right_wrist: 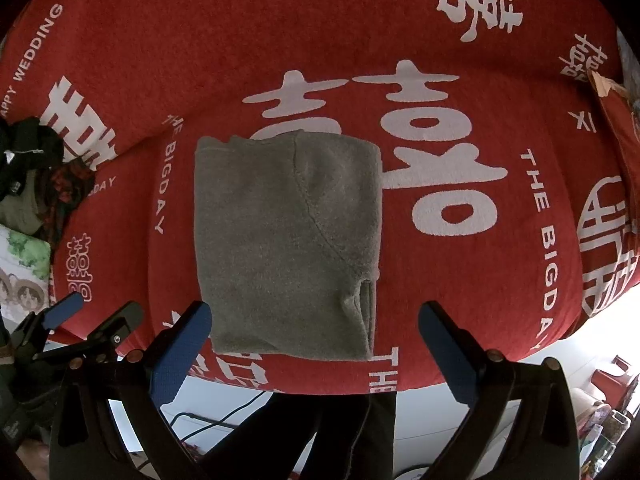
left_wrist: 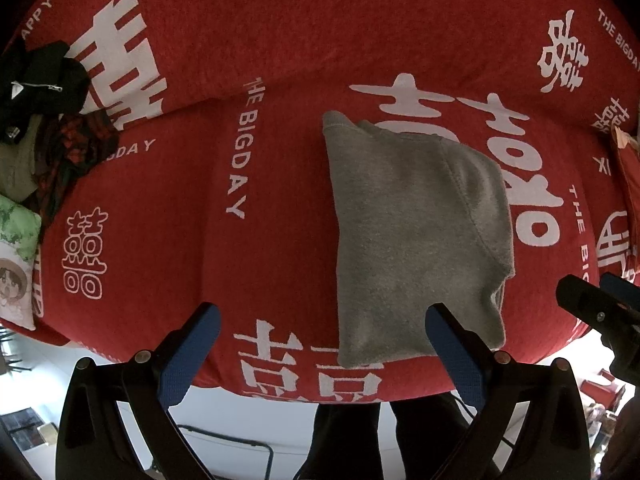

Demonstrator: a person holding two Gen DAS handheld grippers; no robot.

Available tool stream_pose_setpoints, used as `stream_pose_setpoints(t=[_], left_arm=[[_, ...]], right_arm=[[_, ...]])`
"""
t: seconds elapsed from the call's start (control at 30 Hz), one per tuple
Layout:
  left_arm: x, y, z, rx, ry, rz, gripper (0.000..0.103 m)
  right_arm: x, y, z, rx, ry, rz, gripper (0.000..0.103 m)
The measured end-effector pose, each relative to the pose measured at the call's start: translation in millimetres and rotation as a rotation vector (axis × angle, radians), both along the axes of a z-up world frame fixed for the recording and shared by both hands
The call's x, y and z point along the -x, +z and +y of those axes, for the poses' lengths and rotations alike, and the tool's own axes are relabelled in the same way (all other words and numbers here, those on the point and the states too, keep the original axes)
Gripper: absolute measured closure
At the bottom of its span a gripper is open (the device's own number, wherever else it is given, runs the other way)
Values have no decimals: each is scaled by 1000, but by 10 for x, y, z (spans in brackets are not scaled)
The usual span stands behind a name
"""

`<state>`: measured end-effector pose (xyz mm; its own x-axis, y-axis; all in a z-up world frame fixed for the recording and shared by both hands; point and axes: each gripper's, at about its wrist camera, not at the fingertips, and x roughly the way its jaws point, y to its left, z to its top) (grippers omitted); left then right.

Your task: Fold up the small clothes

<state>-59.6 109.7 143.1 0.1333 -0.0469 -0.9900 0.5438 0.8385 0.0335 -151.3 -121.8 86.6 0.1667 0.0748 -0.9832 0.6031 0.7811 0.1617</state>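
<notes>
Left wrist view: grey garment (left_wrist: 416, 236) is lying folded on red bedspread (left_wrist: 248, 48); left gripper (left_wrist: 322, 354) and right gripper (right_wrist: 314, 350) are being held open above it, empty, presumably released.

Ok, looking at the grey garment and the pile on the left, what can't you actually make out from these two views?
- Grey garment: which kind it is and its underside, hidden by its own folds, both views.
- Pile of clothes: left wrist view, cut by the left edge; dark and tangled, single items unclear.
- Cushion: cut by the left edge, both views.
- Red object: right wrist view, cut by the right edge.
</notes>
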Motion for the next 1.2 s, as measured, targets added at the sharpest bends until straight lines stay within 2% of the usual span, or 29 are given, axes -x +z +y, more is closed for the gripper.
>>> stream_pose_setpoints(t=[1.2], left_arm=[[-7, -95, 14, -11, 12, 3, 1]], right_arm=[[-42, -21, -2, 7, -4, -1, 0]])
